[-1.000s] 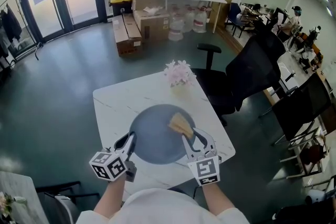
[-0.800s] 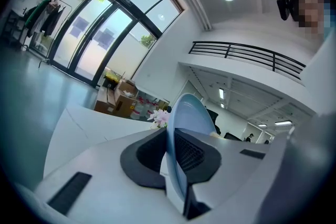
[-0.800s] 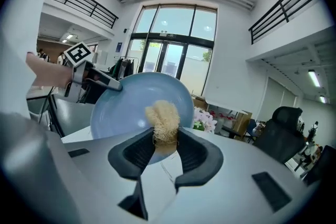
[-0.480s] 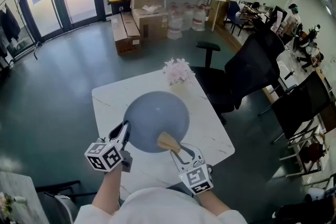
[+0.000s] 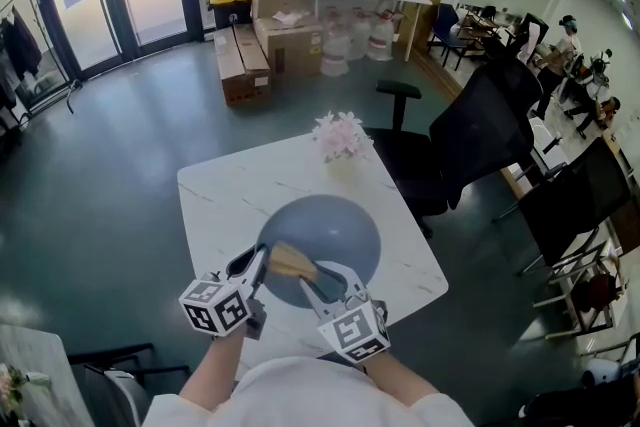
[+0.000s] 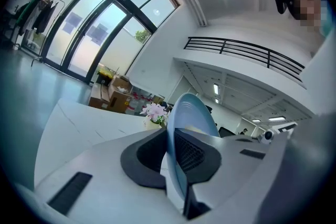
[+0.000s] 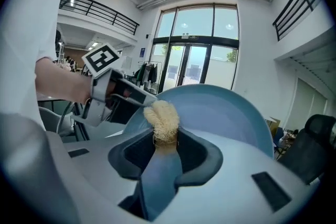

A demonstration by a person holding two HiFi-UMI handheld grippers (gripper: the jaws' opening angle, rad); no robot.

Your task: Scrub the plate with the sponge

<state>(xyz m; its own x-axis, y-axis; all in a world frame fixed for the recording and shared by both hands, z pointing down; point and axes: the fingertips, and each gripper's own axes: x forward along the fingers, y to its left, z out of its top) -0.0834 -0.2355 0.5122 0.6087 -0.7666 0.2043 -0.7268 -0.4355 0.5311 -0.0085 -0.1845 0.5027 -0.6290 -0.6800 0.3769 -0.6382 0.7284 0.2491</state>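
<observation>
- The white table (image 5: 222,197) sits under and in front of both tools.
- A black chair (image 5: 470,145) stands past the table, far off to the right of the right tool.
- Brown boxes (image 5: 285,40) sit on the floor, far ahead of both tools.
- The blue plate (image 5: 335,227) is right in front of both tools, over the table. It is tipped up on its edge, and its left rim is in the left tool. I cannot tell if its far rim touches the table.
- The left tool (image 5: 257,262) is shut tight on the plate's rim. Its own view shows the rim (image 6: 191,113) pinched between the two jaws.
- The right tool (image 5: 318,283) is just beside the left tool, on its right. Its jaws are closed on the sponge.
- Pink flowers (image 5: 340,137) stand at the far edge of the table, past the plate and well away from both tools.
- The yellow sponge (image 5: 288,260) sticks out from the tip of the right tool. Its fuzzy end (image 7: 163,118) rests against the face of the plate, close to the left tool.
</observation>
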